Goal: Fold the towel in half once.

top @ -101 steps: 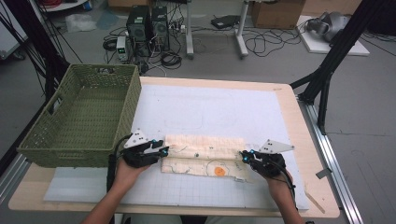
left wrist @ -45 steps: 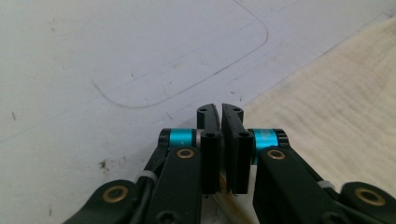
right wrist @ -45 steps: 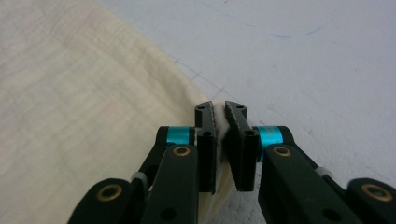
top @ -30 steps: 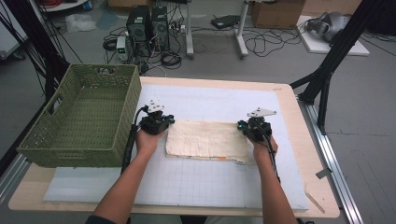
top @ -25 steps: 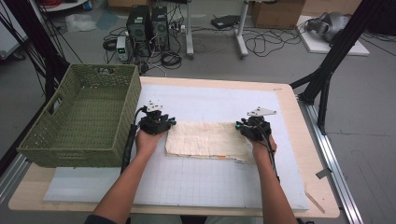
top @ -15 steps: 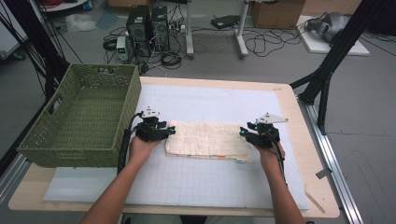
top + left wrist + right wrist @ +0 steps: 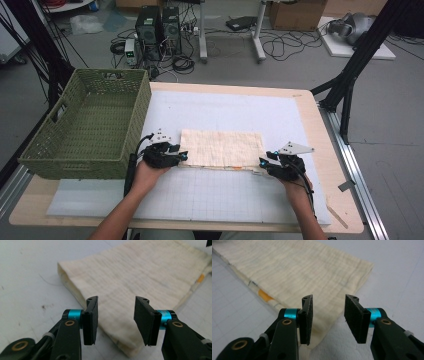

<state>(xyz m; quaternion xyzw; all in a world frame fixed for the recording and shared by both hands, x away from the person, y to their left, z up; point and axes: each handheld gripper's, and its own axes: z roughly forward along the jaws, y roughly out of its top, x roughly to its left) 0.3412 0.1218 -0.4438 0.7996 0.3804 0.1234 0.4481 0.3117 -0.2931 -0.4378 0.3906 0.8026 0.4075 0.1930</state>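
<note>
1. Table [image 7: 320, 115] of light wood carries a white mat [image 7: 225, 200] with a faint grid, and the mat covers most of the top.

2. Basket [image 7: 95, 125], woven and olive green, stands at the left side of the table. It has upright walls and a handle hole in the wall.

3. Cloth [image 7: 222, 148] lies flat on the mat near the middle of the table, just to the right of the basket and apart from it. It is folded into a neat rectangle with the long side running left to right. The fabric is cream coloured, with a fine crinkled weave and faint stripes. In the left gripper view the folded edge shows some layers lying one on another. At the near edge an under layer looks out, and it has a small orange mark [image 7: 264, 295].

4. Left gripper [image 7: 181, 156] is at the near left corner of the cloth. Its jaws have just been opening and now they stand apart above the cloth corner, pinching nothing.

5. Right gripper [image 7: 263, 163] is at the near right corner of the cloth. Its jaws have also just been opening. They are spread over the corner and the pads do not press the fabric.
</note>
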